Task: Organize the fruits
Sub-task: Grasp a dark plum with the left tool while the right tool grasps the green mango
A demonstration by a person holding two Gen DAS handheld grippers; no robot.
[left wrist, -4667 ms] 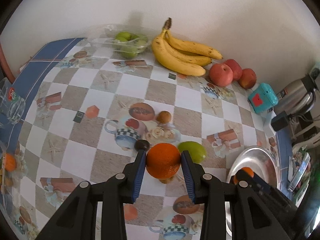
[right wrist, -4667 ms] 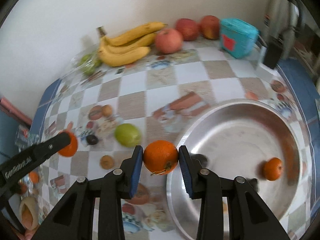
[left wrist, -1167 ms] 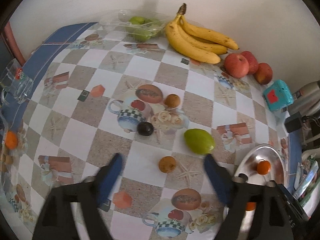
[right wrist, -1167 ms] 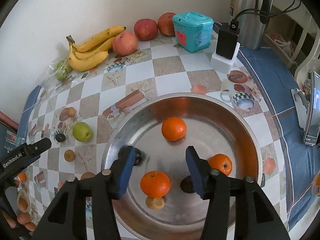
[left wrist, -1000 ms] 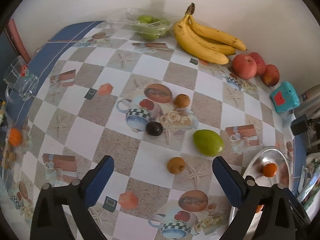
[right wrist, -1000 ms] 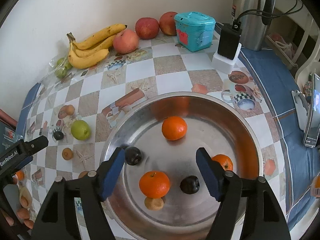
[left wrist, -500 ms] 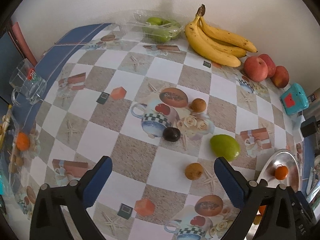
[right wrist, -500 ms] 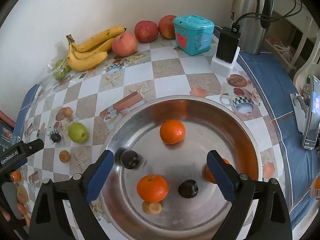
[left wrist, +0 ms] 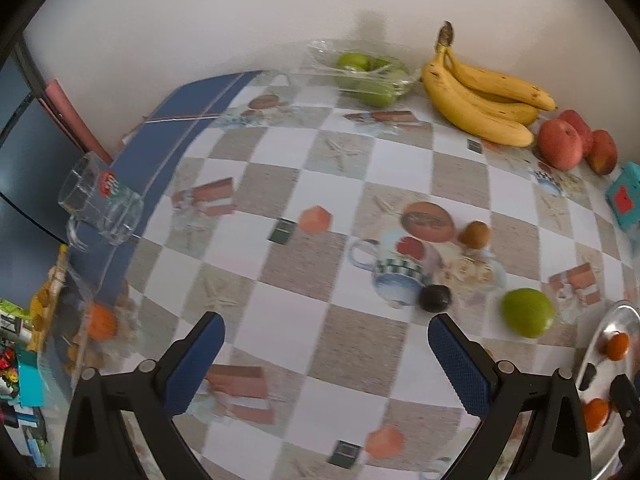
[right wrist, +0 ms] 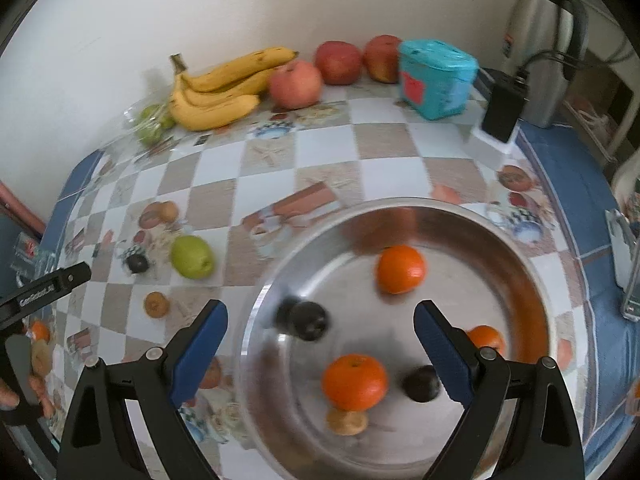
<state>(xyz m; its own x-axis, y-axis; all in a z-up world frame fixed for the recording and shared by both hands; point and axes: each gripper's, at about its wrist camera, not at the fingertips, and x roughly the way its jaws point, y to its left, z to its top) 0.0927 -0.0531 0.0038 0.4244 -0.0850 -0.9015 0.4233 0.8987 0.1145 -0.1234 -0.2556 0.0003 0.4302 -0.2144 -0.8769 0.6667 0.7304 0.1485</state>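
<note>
Left view: the left gripper (left wrist: pixel 326 342) is spread wide, empty; a dark plum (left wrist: pixel 435 298) and green fruit (left wrist: pixel 528 313) lie just beyond the right jaw and should be squarely straddled.

Right view: the right gripper (right wrist: pixel 320 332) is held wide, empty, above the bowl (right wrist: pixel 532 272); an orange (right wrist: pixel 355 381) is seen between the jaws.

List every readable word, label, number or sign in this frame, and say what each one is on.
"GenRobot.AI": white print on the black arm of the left gripper, blurred here but just legible.
Red logo on the glass mug: too blurred to read.
Red patch on the teal box: no legible text.
Label on the steel kettle: too small to read.
Nothing else carries readable text.
</note>
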